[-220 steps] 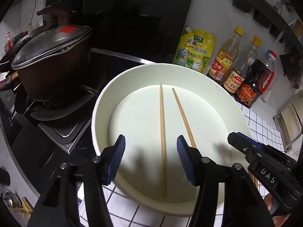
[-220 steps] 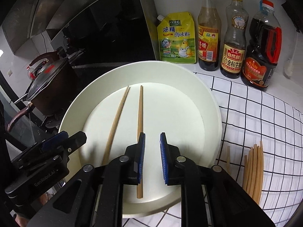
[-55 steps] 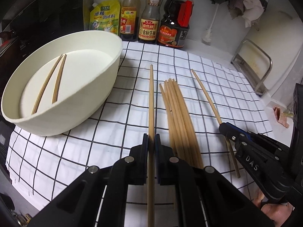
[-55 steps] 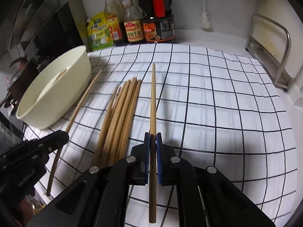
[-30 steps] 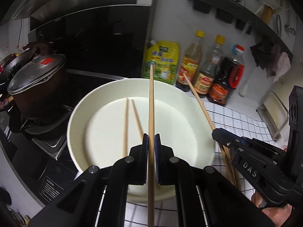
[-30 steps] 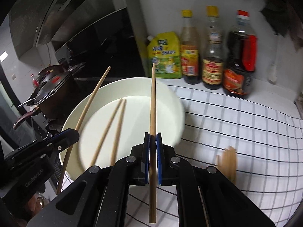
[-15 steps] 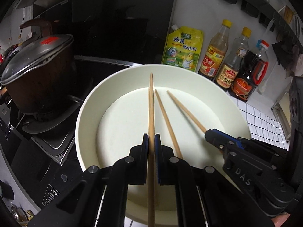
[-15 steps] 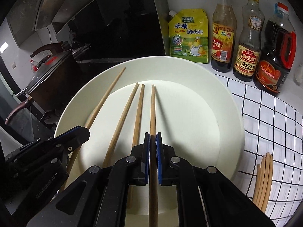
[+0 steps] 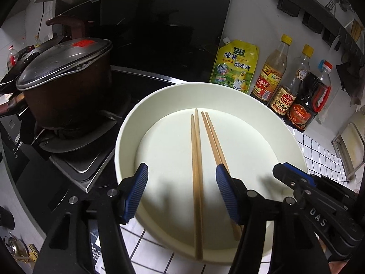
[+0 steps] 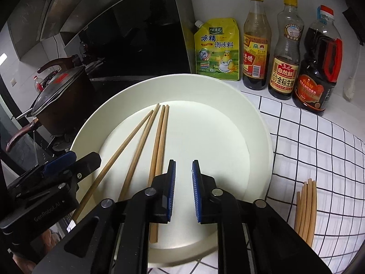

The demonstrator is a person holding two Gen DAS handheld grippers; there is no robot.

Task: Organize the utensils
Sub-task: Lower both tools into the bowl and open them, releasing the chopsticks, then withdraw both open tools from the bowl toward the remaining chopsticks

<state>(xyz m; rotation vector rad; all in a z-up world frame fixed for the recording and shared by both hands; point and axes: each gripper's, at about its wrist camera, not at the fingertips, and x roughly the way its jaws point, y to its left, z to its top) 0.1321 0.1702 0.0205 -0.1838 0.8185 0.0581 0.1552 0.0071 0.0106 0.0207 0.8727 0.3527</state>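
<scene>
1. I am holding both grippers over the cream bowl (image 9: 127, 141), which is sitting between the stove pot (image 9: 63, 91) and the checked cloth (image 10: 319, 150).
2. My left gripper (image 9: 182, 194) is opening wide, with nothing pressed between its pads; the chopsticks (image 9: 196, 159) below it are lying loose on the bowl's floor.
3. My right gripper (image 10: 183, 189) is opening too, its jaws parted only narrowly and empty.
4. Four chopsticks (image 10: 157, 146) are resting inside the bowl, tips toward the sauce bottles (image 10: 285, 52).
5. More chopsticks (image 10: 306, 210) are waiting on the cloth, just beside the bowl; their exact count I cannot quite make out at the frame's edge.
6. I am judging them light, stiff and smooth, likely to roll, so I would be pinching one near its thick end.
</scene>
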